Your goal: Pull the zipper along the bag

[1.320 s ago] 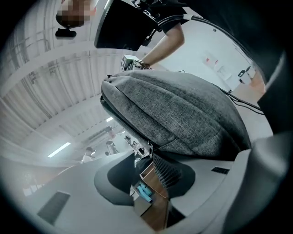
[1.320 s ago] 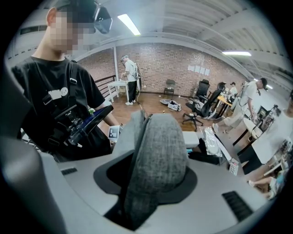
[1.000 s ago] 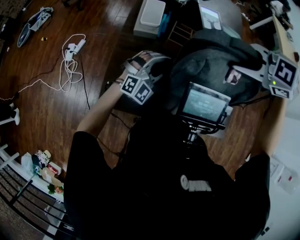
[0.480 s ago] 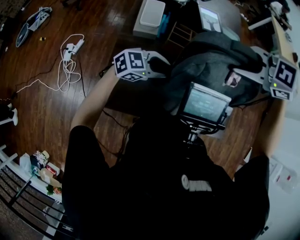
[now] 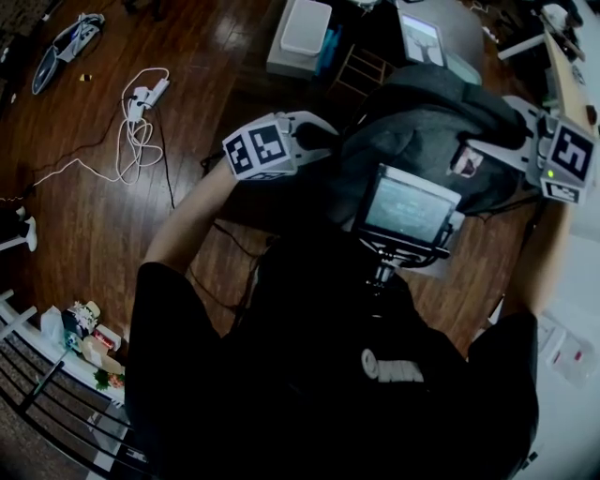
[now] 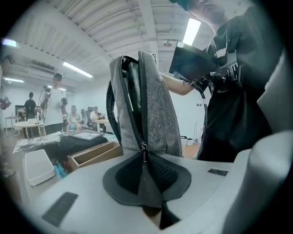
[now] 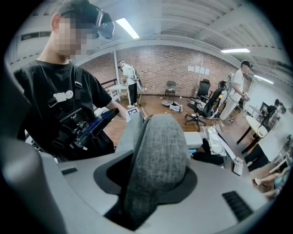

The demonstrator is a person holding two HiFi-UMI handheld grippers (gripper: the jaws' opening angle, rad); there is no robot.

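A grey backpack (image 5: 422,127) stands upright in front of me. In the left gripper view its dark zipper (image 6: 132,100) runs down the bag (image 6: 158,109) to the zipper pull (image 6: 144,148). My left gripper (image 6: 145,160) is closing its jaws on that pull, and the tab lies pinched between the pads. In the head view the left gripper (image 5: 319,131) meets the bag's left side. My right gripper (image 5: 483,145) is shut on a grey fold of the bag (image 7: 160,137), which fills the right gripper's (image 7: 155,164) jaws.
A screen on a chest mount (image 5: 408,211) hangs below the bag. A white cable (image 5: 141,131) lies on the wooden floor at the left. A white box (image 5: 305,28) and a wooden crate (image 5: 361,66) sit behind the bag. A shelf of small items (image 5: 84,342) is at the lower left.
The left gripper turned and rose to the bag's left side, and its jaws narrowed onto the zipper pull. The right gripper kept its hold and hardly moved.
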